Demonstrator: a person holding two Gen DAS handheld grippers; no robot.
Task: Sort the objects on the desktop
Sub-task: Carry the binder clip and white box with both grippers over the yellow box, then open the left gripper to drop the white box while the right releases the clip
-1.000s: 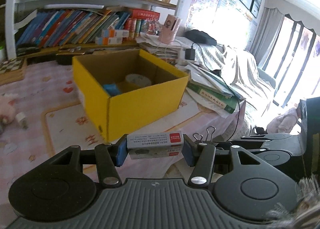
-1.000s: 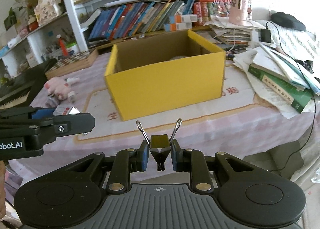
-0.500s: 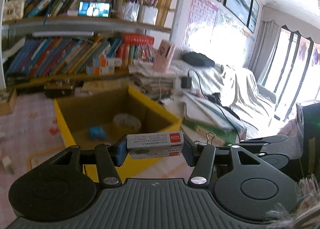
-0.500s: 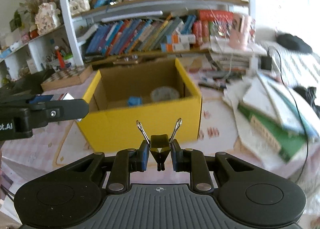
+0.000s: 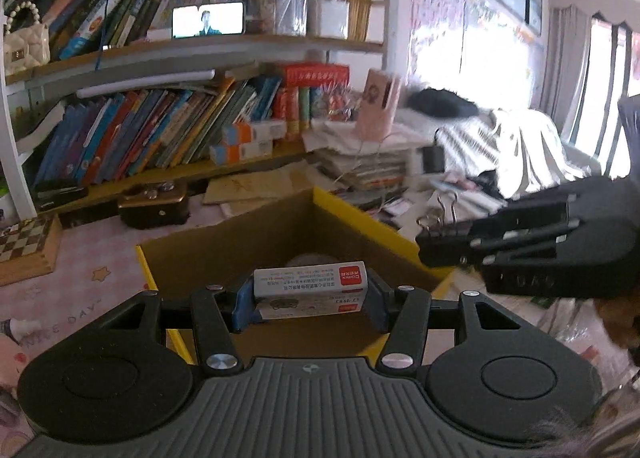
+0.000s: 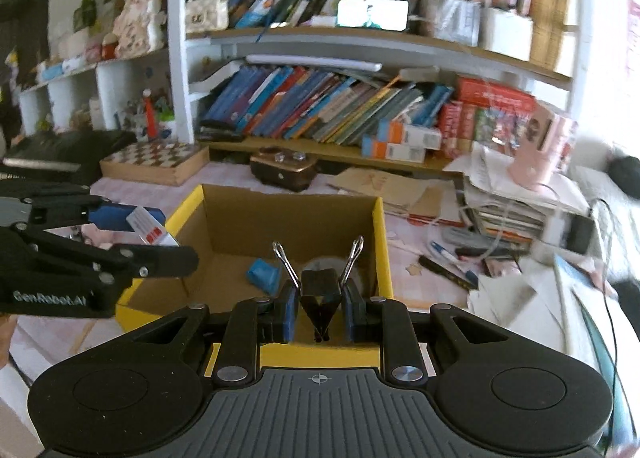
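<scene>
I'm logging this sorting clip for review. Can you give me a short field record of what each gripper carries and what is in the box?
left gripper: shut on small white box, red label at one end
right gripper: shut on black binder clip, wire handles up
target: yellow cardboard box, open top, on pink tablecloth
box contents: blue item; a round pale item, partly hidden
gripper position: both jaws near the box opening
</scene>
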